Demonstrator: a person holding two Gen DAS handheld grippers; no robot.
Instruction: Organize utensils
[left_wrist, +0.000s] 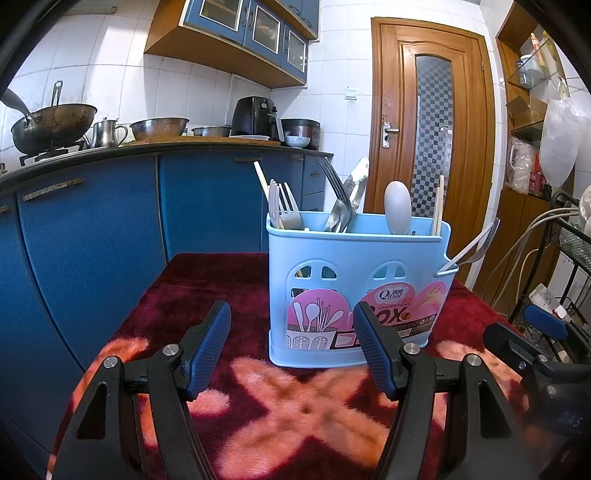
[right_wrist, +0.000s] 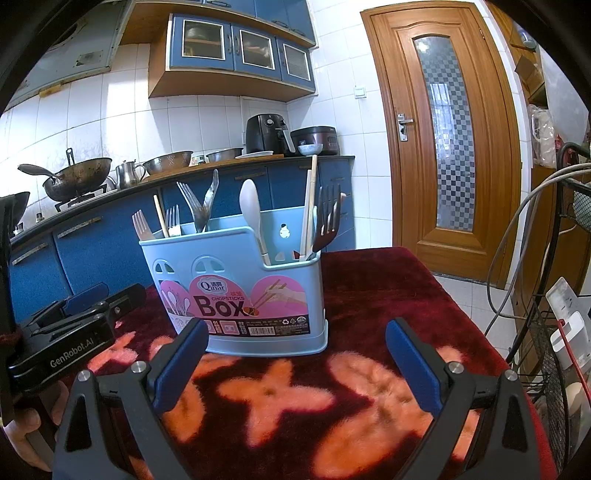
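Note:
A light blue utensil holder (left_wrist: 354, 280) (right_wrist: 236, 280) stands upright on the red patterned cloth (left_wrist: 207, 288). Forks (left_wrist: 286, 206), a metal fork (left_wrist: 338, 192), a grey spoon (left_wrist: 397, 206) and chopsticks (left_wrist: 439, 206) stick up out of it. One more fork (left_wrist: 476, 245) leans out of its right end. My left gripper (left_wrist: 291, 332) is open just in front of the holder, with nothing between its fingers. My right gripper (right_wrist: 295, 343) is also open and bare, a little short of the holder's front. The left gripper's body (right_wrist: 70, 317) shows at the left in the right wrist view.
Blue kitchen cabinets (left_wrist: 92, 229) and a counter with a wok (left_wrist: 51, 125), a colander and an air fryer (left_wrist: 256, 118) lie behind the table. A wooden door (right_wrist: 447, 147) stands at the back right. A wire rack with cables (right_wrist: 554, 295) crowds the table's right edge.

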